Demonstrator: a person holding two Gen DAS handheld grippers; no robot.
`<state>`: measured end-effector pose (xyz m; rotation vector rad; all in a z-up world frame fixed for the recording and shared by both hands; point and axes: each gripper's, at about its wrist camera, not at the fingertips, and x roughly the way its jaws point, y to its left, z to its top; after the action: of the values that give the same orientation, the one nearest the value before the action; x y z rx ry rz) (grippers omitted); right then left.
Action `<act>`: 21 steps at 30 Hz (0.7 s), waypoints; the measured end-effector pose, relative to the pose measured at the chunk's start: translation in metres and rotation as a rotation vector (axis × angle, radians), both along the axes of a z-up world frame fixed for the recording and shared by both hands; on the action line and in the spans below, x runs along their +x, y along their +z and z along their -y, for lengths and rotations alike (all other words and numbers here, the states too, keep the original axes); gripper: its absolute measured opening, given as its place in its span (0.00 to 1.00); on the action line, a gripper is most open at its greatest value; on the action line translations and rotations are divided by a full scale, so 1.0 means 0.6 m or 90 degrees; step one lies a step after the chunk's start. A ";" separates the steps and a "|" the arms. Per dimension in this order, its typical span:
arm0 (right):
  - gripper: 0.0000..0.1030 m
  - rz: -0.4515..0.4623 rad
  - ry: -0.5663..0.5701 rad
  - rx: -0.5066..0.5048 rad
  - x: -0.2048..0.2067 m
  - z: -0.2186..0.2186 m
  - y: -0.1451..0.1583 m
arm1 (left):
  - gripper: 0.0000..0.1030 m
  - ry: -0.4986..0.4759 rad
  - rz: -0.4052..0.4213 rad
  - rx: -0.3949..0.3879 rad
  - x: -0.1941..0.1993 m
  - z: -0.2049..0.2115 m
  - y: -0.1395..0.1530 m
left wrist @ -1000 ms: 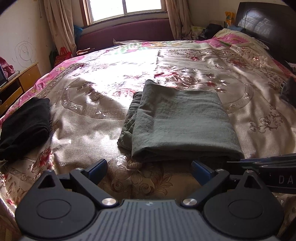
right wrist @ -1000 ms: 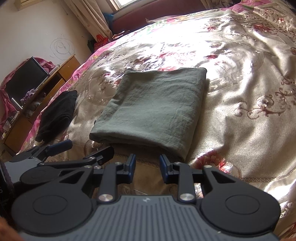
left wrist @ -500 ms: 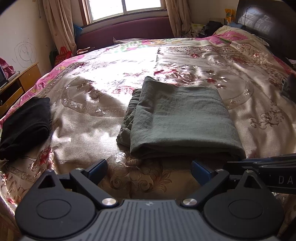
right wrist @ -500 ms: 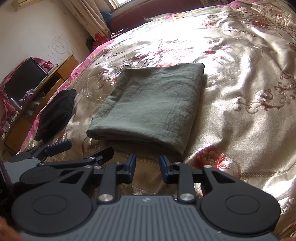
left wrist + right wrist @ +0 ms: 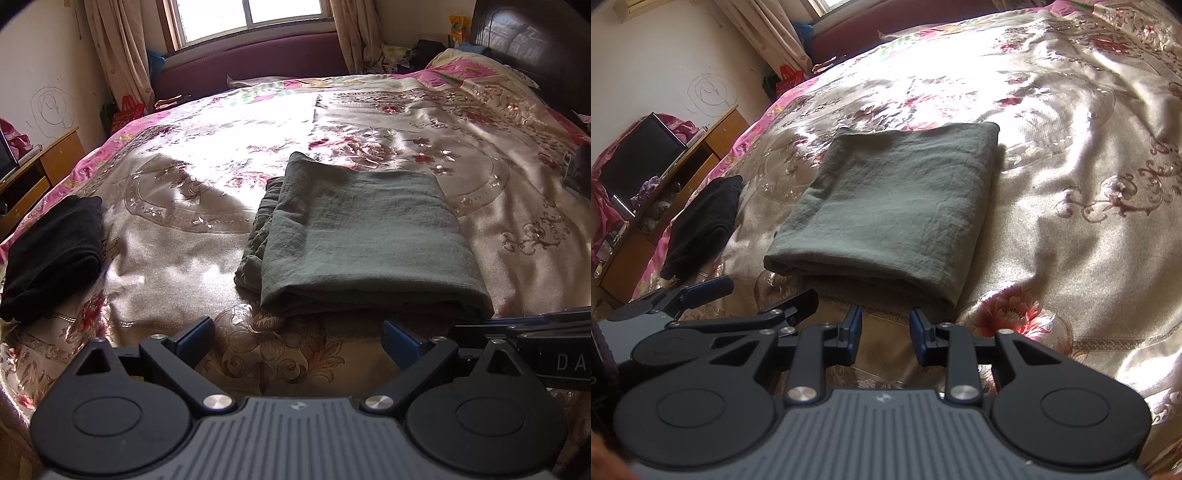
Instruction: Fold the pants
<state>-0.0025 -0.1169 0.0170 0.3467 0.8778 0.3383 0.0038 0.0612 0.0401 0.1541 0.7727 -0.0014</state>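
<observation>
Grey-green crinkled cotton pants point(image 5: 365, 236), folded into a flat rectangle, lie near the bed's point(image 5: 184, 236) near edge, on its floral satin cover. The cloth looks soft, light and limp; the thick near fold offers the best hold. Left gripper point(image 5: 299, 338): jaws wide apart, empty. Right gripper point(image 5: 884, 332): jaws narrowly parted, empty, short of the fold.

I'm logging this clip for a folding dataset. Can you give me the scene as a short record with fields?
surface: bed with floral bedspread
main item: green pants, folded into a rectangle, lying flat
other item: black garment, folded, near the bed's edge
left hand-held gripper: open, empty, short of the pants
right hand-held gripper: part open, empty
</observation>
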 end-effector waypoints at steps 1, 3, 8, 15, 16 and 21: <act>0.30 0.000 0.000 0.000 0.000 0.000 0.000 | 1.00 0.000 0.001 0.001 0.000 0.000 0.000; 0.30 0.000 0.000 0.000 0.000 0.000 -0.001 | 1.00 -0.001 0.000 0.003 0.000 0.001 0.000; 0.30 -0.001 0.000 0.001 0.000 0.000 -0.001 | 1.00 0.000 0.000 0.003 0.000 0.001 0.000; 0.30 -0.002 0.000 0.002 0.000 0.000 -0.001 | 1.00 0.000 0.000 0.002 0.000 0.002 0.000; 0.30 -0.002 0.000 0.002 0.000 0.000 -0.002 | 1.00 0.000 0.000 0.003 0.000 0.002 0.000; 0.30 -0.006 -0.001 0.003 -0.001 -0.001 -0.006 | 1.00 -0.001 -0.002 0.005 0.000 0.002 -0.003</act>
<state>-0.0030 -0.1165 0.0137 0.3531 0.8857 0.3380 0.0038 0.0602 0.0380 0.1622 0.7764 0.0004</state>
